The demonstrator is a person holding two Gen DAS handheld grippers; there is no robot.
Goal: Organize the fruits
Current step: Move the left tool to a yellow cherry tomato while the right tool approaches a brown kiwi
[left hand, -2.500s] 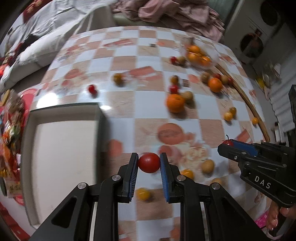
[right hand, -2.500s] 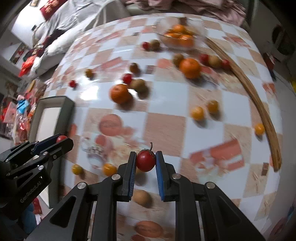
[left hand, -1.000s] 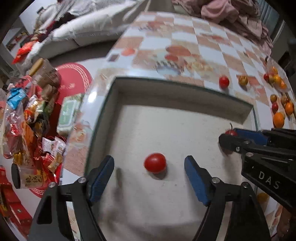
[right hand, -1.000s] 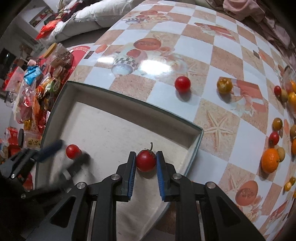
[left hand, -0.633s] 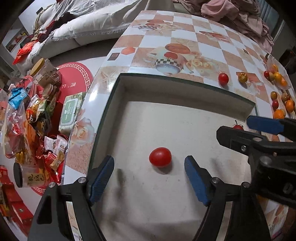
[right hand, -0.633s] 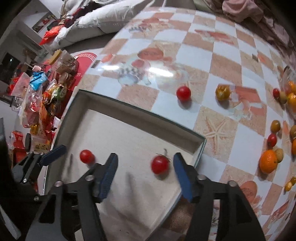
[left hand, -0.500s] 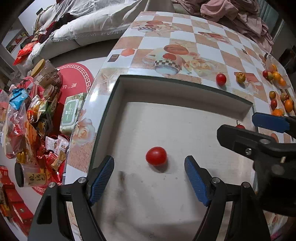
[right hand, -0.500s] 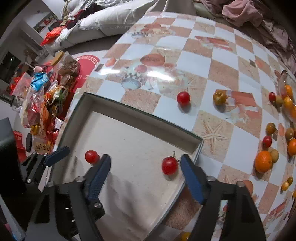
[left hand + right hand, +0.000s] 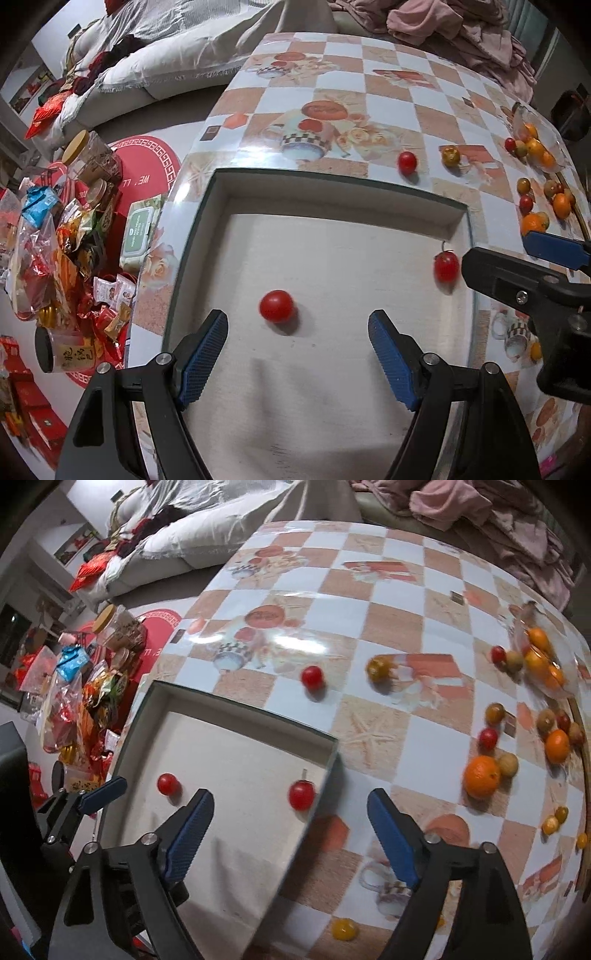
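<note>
On the tray floor: two red fruits lie loose, a round tomato [image 9: 277,306] near the middle and a stemmed tomato [image 9: 446,266] close to the right wall, well apart from each other.
Tray: a shallow box [image 9: 332,192] with a pale floor and dark rim, sitting at the table's near corner; nothing else shows inside it.
Left gripper: left gripper [image 9: 297,354] spread wide and holding nothing, its blue pads either side of the round tomato without touching it.
Right gripper: right gripper [image 9: 290,834] also wide and empty, over the tray's right edge, with the stemmed tomato just ahead of its left finger.
Progress: early, by my reading; two fruits are in the tray and most are not.
Left to do: a red tomato [image 9: 312,676] and a yellowish fruit [image 9: 377,668] beyond the tray's far wall, an orange [image 9: 481,776] with small red, brown and yellow fruits around it to the right, and one yellow fruit [image 9: 343,929] near the camera.
Bowl: a clear bowl [image 9: 539,653] at the far right holds several orange fruits; whether those count as sorted I cannot tell.
Surface: a glossy checked tablecloth [image 9: 388,624] printed with cups and starfish, catching lamp glare.
Room: snack packets and jars [image 9: 62,236] on a red mat to the left, pale bedding behind, pink clothes heaped at the far end.
</note>
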